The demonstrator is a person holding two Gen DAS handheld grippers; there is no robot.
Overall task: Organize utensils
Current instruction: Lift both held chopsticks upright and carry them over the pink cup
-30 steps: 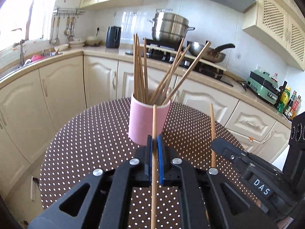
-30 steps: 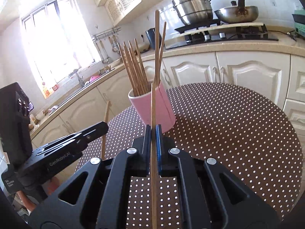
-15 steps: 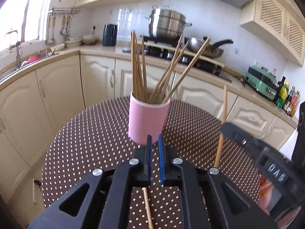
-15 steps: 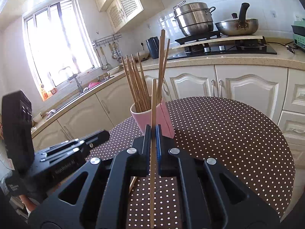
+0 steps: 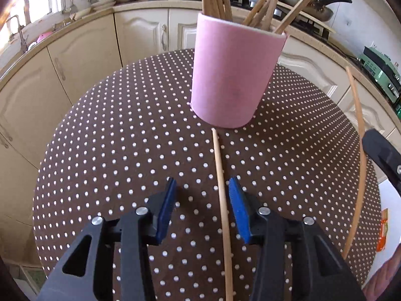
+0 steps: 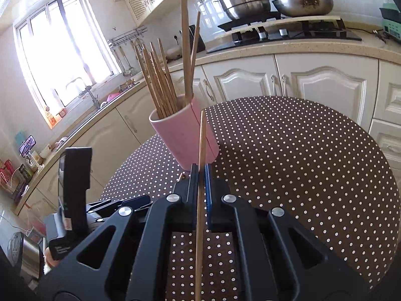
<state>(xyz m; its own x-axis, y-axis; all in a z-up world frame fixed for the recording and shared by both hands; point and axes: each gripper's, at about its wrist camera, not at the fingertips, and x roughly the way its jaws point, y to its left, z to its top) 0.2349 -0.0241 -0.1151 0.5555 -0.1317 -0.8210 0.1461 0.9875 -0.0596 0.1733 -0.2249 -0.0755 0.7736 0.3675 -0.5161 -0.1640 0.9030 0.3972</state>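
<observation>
Wooden and pale, a loose chopstick (image 5: 221,200) lies on the dotted table (image 5: 112,150) between the left gripper's (image 5: 200,208) opening jaws, nearer the right-hand pad, touching neither. The pink cup (image 5: 233,75) stands just beyond its tip. To grip well, I'd centre the stick before closing. Only the right wrist view shows the right gripper (image 6: 200,173) clamped on its own chopstick (image 6: 201,175), tip raised before the cup's wall.
</observation>
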